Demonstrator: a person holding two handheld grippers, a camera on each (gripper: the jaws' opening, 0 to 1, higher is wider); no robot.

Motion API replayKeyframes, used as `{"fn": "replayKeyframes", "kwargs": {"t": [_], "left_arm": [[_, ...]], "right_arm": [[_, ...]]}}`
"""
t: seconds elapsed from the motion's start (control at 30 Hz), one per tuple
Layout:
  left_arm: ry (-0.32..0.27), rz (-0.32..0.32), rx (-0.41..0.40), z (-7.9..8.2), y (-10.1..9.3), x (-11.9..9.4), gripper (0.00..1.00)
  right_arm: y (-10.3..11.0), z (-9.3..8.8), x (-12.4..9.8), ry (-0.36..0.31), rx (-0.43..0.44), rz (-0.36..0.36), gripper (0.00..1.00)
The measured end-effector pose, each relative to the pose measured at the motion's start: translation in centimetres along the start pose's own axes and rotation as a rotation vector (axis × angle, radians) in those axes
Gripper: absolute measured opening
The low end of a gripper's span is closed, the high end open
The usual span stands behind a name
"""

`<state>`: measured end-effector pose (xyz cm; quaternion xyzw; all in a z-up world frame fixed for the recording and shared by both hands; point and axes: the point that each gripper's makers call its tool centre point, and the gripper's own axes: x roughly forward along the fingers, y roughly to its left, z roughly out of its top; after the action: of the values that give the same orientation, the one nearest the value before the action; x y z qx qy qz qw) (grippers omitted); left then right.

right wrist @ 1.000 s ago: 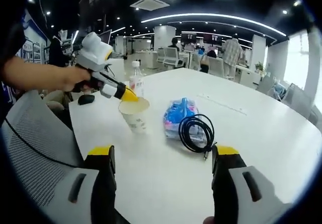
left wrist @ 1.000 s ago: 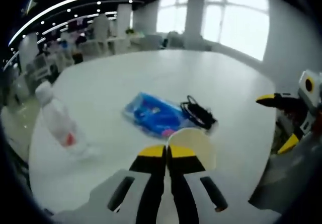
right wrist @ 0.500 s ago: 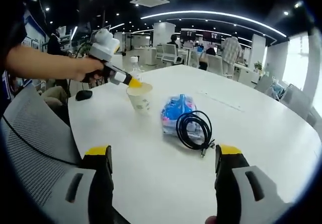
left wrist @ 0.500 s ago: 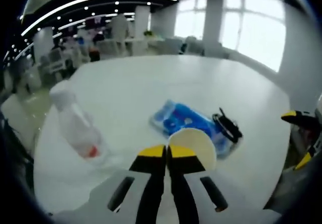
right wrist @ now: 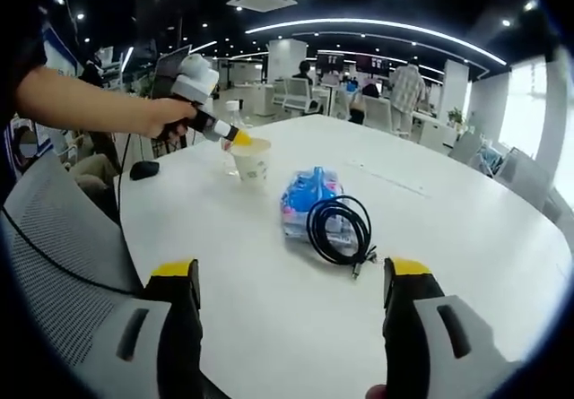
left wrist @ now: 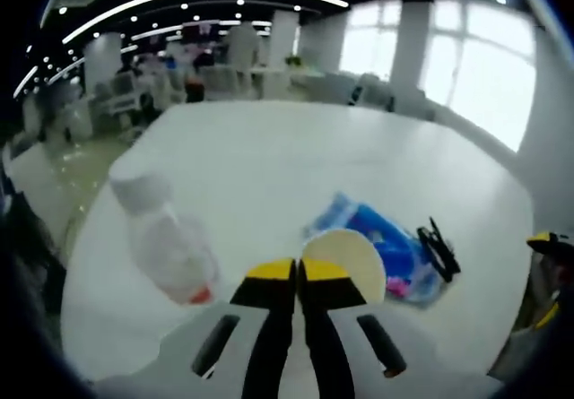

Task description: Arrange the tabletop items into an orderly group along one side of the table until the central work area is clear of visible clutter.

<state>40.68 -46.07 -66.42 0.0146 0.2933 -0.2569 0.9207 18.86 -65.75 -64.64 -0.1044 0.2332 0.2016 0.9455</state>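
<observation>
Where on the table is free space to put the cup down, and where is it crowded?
Bare tabletop lies right of the coiled cable and before the right gripper. Crowded: cable on blue packet, bottle beside the held cup.

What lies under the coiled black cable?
The black cable rests partly on the blue packet, partly on the white table. The packet's covered part is hidden.

Left gripper (left wrist: 297,272): black jaws with yellow tips, on a pale grey body with dark oval slots. Right gripper (right wrist: 291,278): same build, black jaws, yellow tips, grey slotted body. In the right gripper view, the left gripper's housing is white; a dark sleeve (right wrist: 20,54) covers the upper arm.
</observation>
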Motion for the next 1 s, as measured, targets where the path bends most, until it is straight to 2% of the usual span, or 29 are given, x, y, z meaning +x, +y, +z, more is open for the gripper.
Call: {"fn": "replayKeyframes", "kwargs": {"t": [0.5, 0.87, 1.0], "left_arm": [[0.006, 0.104, 0.015, -0.1, 1.4, 0.7, 0.0], [0.038, 0.11, 0.014, -1.0, 1.9, 1.1, 0.01], [0.045, 0.113, 0.008, -1.1, 2.0, 1.0, 0.08]], "right_arm": [[-0.2, -0.4, 0.0, 0.012, 0.003, -0.002, 0.83], [-0.2, -0.5, 0.0, 0.017, 0.004, 0.0, 0.83], [-0.1, -0.6, 0.1, 0.025, -0.002, 0.004, 0.82]]}}
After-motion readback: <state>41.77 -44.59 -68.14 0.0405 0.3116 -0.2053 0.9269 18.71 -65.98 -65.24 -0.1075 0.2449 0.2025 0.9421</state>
